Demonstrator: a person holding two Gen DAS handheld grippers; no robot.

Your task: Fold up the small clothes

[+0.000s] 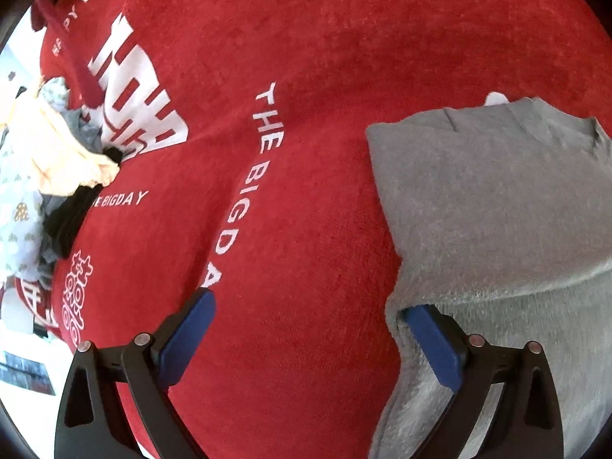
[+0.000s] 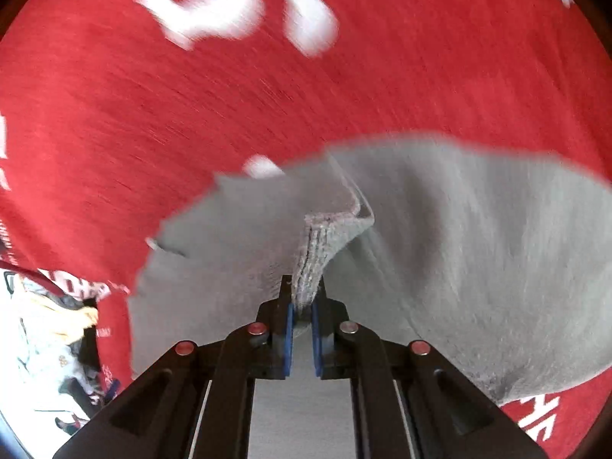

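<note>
From my left wrist, my left gripper stands wide apart, one finger against the grey garment lying on the red cloth (white lettering). From my right wrist, my right gripper pinches a bunched fold of it.

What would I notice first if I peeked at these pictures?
The big red cloth with white letters fills both views. A grey garment lies on it at the right. The right gripper pinches a bunched grey fold, while the left gripper stands open at its edge.
</note>
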